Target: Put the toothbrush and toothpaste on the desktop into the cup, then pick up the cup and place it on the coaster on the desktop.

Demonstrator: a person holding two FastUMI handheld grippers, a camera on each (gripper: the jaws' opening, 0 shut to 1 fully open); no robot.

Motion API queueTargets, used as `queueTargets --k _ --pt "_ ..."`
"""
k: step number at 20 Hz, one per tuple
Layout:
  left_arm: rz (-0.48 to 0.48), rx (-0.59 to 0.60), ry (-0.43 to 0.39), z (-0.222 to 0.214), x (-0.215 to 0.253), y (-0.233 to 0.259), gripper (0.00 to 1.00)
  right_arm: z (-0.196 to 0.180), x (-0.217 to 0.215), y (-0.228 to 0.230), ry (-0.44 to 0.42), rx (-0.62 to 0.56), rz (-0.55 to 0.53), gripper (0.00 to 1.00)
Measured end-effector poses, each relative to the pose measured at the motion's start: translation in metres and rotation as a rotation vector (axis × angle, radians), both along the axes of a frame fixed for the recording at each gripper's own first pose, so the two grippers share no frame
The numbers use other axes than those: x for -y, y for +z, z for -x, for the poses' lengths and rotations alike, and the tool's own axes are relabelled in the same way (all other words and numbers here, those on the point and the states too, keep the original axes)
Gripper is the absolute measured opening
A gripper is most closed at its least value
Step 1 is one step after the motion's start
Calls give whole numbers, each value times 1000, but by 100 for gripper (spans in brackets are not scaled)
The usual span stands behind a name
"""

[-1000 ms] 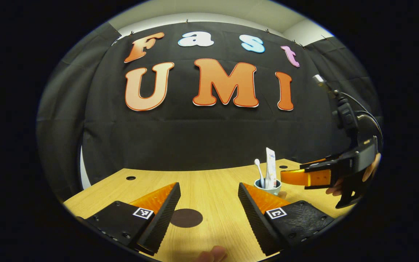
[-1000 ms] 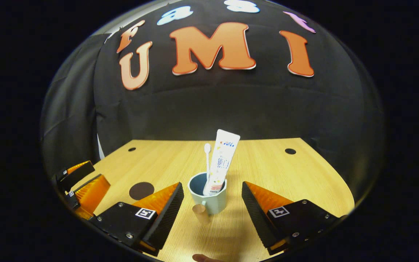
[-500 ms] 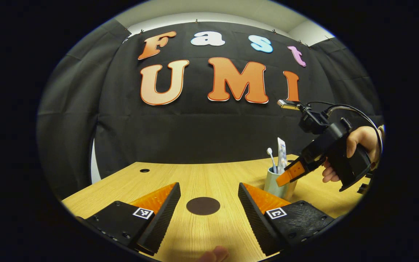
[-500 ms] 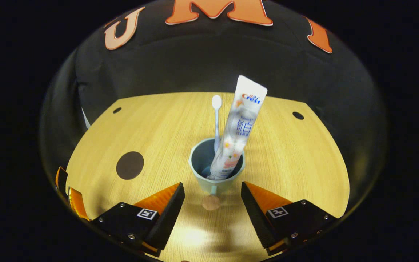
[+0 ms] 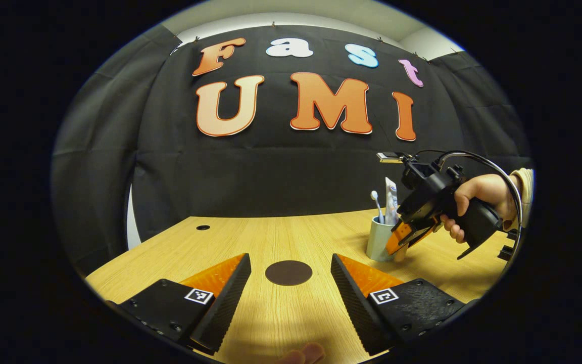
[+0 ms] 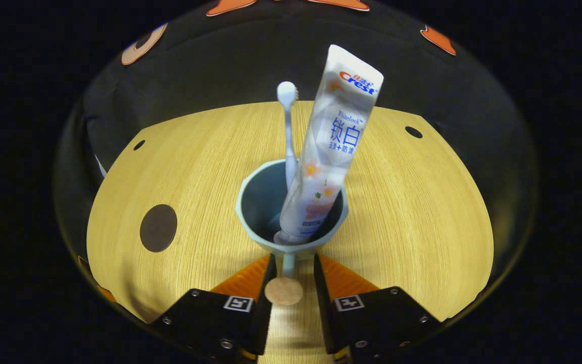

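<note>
Narrowed since a moment ago, the right hand-held gripper [image 6: 291, 263] pinches the cup [image 6: 291, 215] handle; lift straight, keeping contents upright.

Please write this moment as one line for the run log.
stage: grasping handle | toothbrush, toothpaste: in cup | right gripper: around handle | coaster: bare | left gripper: open

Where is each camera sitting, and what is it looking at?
Left gripper view: rides the left gripper, low, facing across the wooden desktop; its fingers, and a hand holding the right gripper, show.
Right gripper view: rides the right gripper, looking down into the pale blue cup; its fingers flank the handle.
Shared: cup, white toothbrush, toothpaste tube, dark round coaster.
</note>
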State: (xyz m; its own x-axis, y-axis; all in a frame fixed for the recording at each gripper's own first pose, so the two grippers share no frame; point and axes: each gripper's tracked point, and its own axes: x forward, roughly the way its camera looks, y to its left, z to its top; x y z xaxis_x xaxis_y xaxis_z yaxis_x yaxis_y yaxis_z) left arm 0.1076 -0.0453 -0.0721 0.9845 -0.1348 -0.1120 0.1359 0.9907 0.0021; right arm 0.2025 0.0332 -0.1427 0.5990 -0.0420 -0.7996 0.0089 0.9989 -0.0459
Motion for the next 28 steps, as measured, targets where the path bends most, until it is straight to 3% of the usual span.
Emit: queueTargets --k 1,6,14,25,28 --pt "3 -3 -5 0 2 -1 96 0 1 1 1 13 5 33" --pt "10 -8 -13 5 4 -4 96 0 0 2 21 27 5 22" --pt "10 5 -5 14 -7 -4 96 -8 -2 6 65 86 18 21" --pt "1 16 37 28 -38 -12 96 -10 -1 8 316 90 -61 20" --pt "1 15 40 34 -42 -14 96 -12 1 7 375 92 -30 20"
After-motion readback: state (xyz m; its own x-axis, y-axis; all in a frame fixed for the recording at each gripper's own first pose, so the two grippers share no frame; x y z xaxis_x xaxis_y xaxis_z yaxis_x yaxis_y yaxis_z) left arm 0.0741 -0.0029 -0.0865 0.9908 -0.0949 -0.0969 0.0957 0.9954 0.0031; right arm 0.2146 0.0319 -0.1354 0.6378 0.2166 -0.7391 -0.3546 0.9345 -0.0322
